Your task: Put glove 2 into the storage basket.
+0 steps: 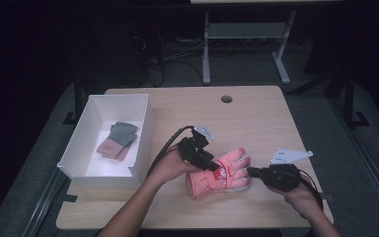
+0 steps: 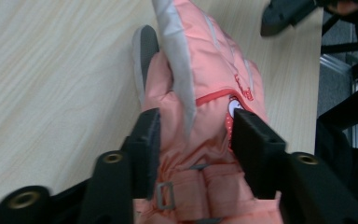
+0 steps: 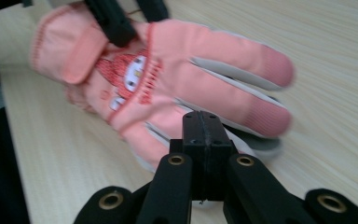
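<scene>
The left gripper (image 2: 193, 135) has its 2 jaws set on either side of the pink glove (image 2: 205, 98) near the wrist, pressing its fabric between them. The left gripper view brings out what the high view cannot: a grey buckle on the strap (image 2: 165, 196) by the cuff, a red zip line, and the grey palm side turned up along 1 edge. The right gripper (image 3: 200, 128) has its jaws closed flat together, with their tips against the glove's lower edge; whether a fold of fabric is pinched there is hard to tell, as the tips hide it. The right gripper view shows the cartoon face (image 3: 133, 72) on the back of the glove, with the fingers blurred.

From the high view, 1 pink glove (image 1: 220, 174) lies on the wooden table (image 1: 256, 118) between the left gripper (image 1: 211, 165) and the right gripper (image 1: 251, 171). To the left stands 1 white box (image 1: 143, 143), holding a grey‑green and pink knitted item (image 1: 117, 139); how many pieces it comprises is unclear. The room beyond is dark.
</scene>
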`<state>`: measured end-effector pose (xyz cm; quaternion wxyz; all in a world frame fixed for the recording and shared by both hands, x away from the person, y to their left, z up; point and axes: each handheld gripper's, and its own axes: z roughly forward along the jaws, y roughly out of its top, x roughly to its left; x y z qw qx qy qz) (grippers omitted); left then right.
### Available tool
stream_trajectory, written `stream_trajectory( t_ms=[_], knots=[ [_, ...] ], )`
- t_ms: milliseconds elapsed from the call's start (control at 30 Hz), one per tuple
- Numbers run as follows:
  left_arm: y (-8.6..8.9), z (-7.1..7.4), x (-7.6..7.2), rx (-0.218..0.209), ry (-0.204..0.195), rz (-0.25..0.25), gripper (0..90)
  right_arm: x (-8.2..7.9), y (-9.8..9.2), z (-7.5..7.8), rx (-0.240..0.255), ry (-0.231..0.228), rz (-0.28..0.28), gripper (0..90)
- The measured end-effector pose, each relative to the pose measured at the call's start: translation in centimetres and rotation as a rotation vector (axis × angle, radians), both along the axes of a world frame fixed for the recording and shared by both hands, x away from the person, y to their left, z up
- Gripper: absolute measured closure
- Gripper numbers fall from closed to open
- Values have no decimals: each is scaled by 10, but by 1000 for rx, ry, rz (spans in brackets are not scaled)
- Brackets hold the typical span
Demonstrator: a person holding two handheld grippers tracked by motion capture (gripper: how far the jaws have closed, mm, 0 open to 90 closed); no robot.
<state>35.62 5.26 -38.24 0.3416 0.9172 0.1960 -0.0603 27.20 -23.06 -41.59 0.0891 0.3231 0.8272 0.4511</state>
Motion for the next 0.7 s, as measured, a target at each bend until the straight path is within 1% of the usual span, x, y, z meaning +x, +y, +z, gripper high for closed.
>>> stream_trajectory(
  t_ms=[67, 133, 167, 233, 367, 400, 433, 467, 533, 567, 600, 633, 667, 700],
  knots=[
    [4, 4, 0, -11, -16, 13, 478, -2, 6, 1, 5, -4, 20, 900],
    [8, 8, -1, -24, -24, 25, 473, -4, 12, 1, 5, -7, 40, 900],
    [11, 10, -1, -29, -35, 36, 473, -4, 15, 1, 6, -3, 48, 900],
    [15, 12, 0, -25, -47, 48, 477, -5, 22, 1, 4, 3, 64, 900],
    [24, 8, 5, -15, -43, 80, 476, -7, 40, 1, 7, 14, 100, 900],
    [26, 6, 6, -16, -41, 90, 478, -7, 44, 0, 3, 14, 113, 900],
    [28, 5, 7, -29, -37, 106, 489, -8, 47, -1, -8, 17, 126, 900],
    [29, 4, 8, -28, -38, 114, 531, -10, 52, -3, -19, 16, 133, 900],
    [32, 3, 11, -21, -39, 123, 608, -10, 55, -5, -19, 23, 141, 900],
    [33, 2, 12, -20, -39, 136, 643, -10, 56, -6, -26, 24, 142, 900],
    [34, 1, 14, -9, -38, 142, 706, -10, 57, -7, -28, 32, 142, 900],
    [34, -2, 16, 2, -30, 145, 765, -10, 58, -7, -29, 34, 147, 900],
    [33, -5, 17, 21, -19, 148, 823, -10, 59, -8, -35, 37, 144, 900],
    [32, -9, 18, 49, -17, 144, 864, -10, 60, -9, -40, 35, 145, 900]
  ],
)
